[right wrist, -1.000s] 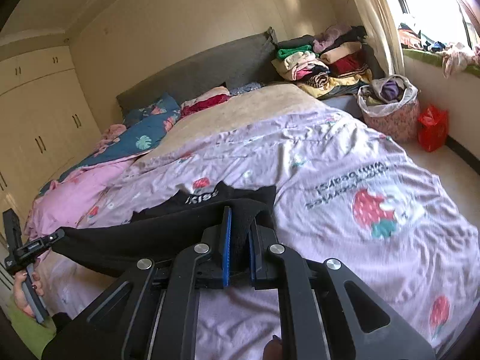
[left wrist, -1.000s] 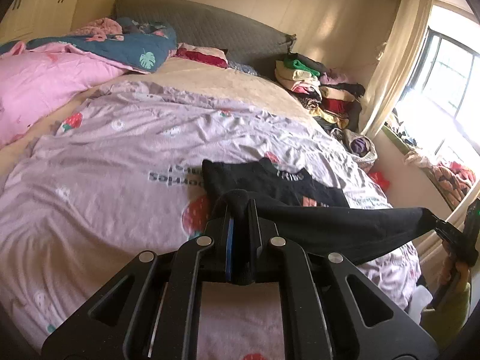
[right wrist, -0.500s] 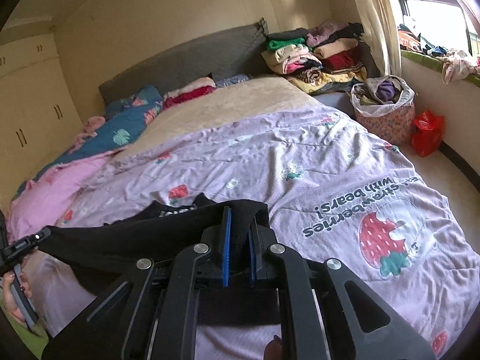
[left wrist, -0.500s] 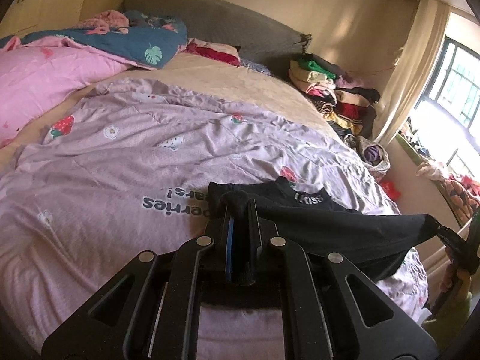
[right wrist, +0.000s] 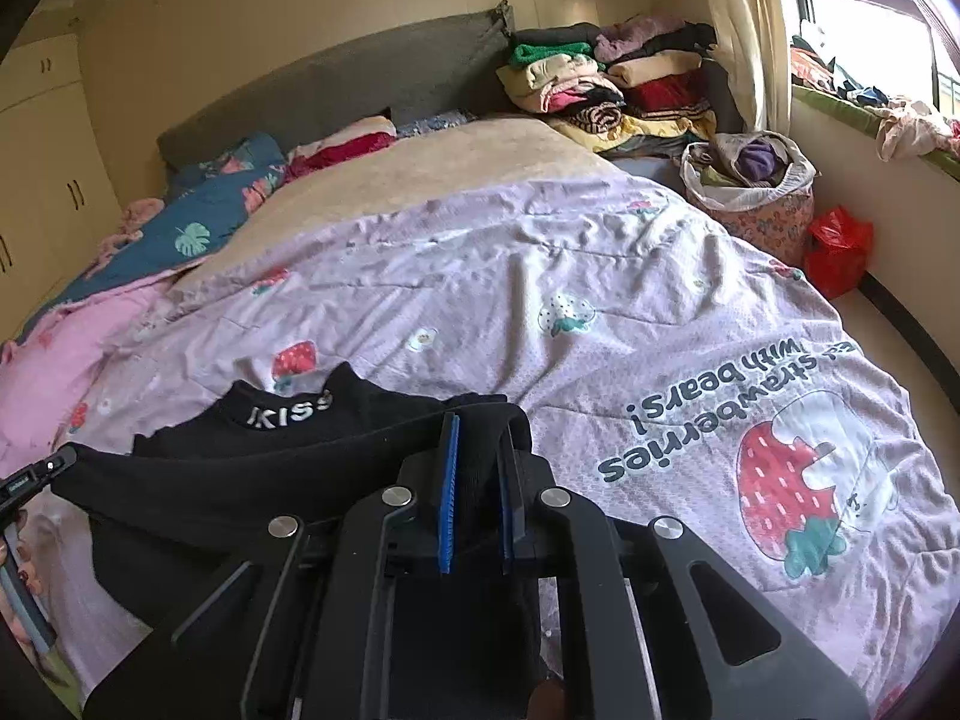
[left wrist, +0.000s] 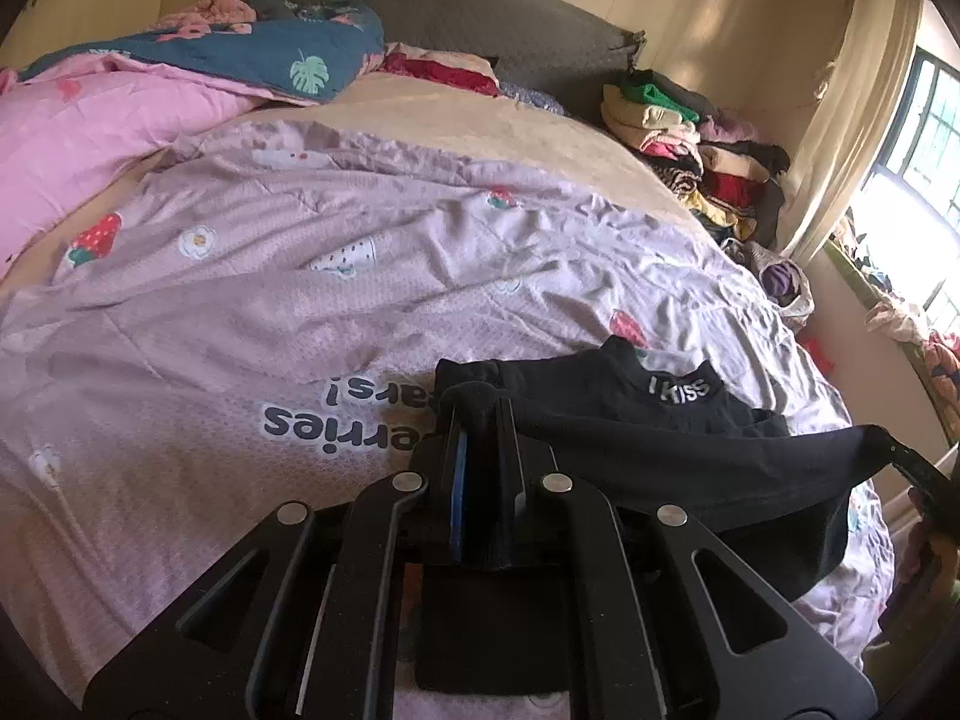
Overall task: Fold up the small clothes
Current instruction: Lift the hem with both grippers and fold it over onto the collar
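Just changed: you have carried the black top (left wrist: 690,456) forward and lower over the bed since a second ago; more of the lilac quilt (left wrist: 300,276) now fills both views and the collar end reaches further up it.
Left gripper (left wrist: 480,420): pressed together, pinching one corner of the top's near edge.
Right gripper (right wrist: 480,438): pressed together on the other corner; the cloth runs taut between your two tools.
Where the top is: collar end with white lettering lies on the quilt, near edge lifted in your grips and doubled toward it.
What it means: likely you are mid-fold, bringing the hem over toward the collar; the fold is not yet laid down.
Edges: the bed's right side falls away close by your right gripper, toward the basket (right wrist: 750,192) and red bag (right wrist: 837,252).
Open room: bare quilt ahead, well clear up to the beige blanket (left wrist: 480,132); the pink duvet (left wrist: 78,138) and stacked clothes (left wrist: 690,144) sit well apart.
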### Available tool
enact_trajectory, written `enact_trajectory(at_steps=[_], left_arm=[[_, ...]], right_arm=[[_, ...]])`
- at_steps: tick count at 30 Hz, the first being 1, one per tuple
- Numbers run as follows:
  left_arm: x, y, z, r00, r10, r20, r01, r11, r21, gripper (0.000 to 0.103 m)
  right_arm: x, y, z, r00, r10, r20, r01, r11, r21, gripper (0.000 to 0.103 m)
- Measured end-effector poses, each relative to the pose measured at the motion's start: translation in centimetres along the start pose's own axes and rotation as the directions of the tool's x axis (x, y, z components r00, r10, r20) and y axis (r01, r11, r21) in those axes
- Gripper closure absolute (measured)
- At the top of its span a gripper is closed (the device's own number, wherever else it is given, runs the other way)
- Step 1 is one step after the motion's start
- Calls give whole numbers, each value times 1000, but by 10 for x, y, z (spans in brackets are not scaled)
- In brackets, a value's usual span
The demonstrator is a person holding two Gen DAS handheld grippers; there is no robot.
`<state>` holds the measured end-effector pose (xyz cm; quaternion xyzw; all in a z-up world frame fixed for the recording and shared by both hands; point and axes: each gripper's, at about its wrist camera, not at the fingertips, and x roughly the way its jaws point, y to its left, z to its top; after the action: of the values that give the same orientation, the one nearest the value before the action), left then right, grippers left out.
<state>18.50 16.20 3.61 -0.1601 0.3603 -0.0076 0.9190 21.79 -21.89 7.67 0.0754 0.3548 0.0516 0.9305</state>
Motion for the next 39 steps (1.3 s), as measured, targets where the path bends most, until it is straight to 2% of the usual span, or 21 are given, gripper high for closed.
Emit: enact_trajectory(at_steps=[3,5,6,7,9,12,13,15,17,18,19,20,21,22,23,27,33,39], left_arm=[[6,0,-1,1000,6,-7,-6,1000,7,99],[7,-2,-1,999,37,2,-37,998,41,93],[6,-4,-1,998,56,12,-56,997,58,92],[4,-5,-2,998,64,21,-65,995,70,92],[1,-4,-1,999,43,18,-44,997,66,83],[-9,-11,-2,999,34,26,-37,995,95,70],[-13,-14,-3,999,22,24,-25,994,105,69],[-18,-22,-8,1000,-17,7,16,993,120,58],[-18,-32,-17,999,-40,-17,42,988,148,57],[-16,-38,-23,998,-45,-39,51,984,173,57],[-13,-43,-29,997,-49,-59,60,980,192,58],[-7,-50,-36,994,-57,-92,76,974,212,63],[-1,-53,-41,991,-64,-114,88,972,220,71],[5,-56,-46,988,-70,-140,101,969,226,92],[13,-59,-52,983,-71,-167,109,967,231,102],[30,-63,-66,978,-43,-204,96,962,257,103],[39,-65,-65,985,13,-174,39,956,291,103],[60,-59,-52,984,43,-171,6,960,278,103]], right_arm=[[9,1,-3,1000,-13,-11,13,1000,-3,93],[13,4,-5,999,-46,-10,46,999,-18,81],[13,5,-6,998,-58,0,58,998,-25,69],[12,7,-7,998,-60,6,60,998,-28,65],[7,10,-9,998,-57,24,58,998,-32,63],[-5,15,-15,997,-44,57,47,998,-46,54],[-8,18,-17,997,-36,64,40,998,-56,53],[-15,26,-24,997,-20,72,26,995,-93,53],[-18,35,-31,998,-7,59,16,990,-139,53],[-18,41,-36,999,6,42,1,986,-167,57],[-17,46,-39,1000,17,22,-13,982,-188,73],[-16,50,-43,1000,26,1,-25,978,-205,82],[-13,56,-49,999,34,-29,-40,973,-226,93],[-11,58,-54,998,36,-42,-45,971,-235,94],[-10,62,-58,998,38,-55,-51,968,-247,94],[5,73,-72,994,26,-107,-55,959,-277,94],[46,67,-80,979,-44,-197,-11,963,-270,94],[72,60,-69,977,-26,-212,-26,970,-242,95]])
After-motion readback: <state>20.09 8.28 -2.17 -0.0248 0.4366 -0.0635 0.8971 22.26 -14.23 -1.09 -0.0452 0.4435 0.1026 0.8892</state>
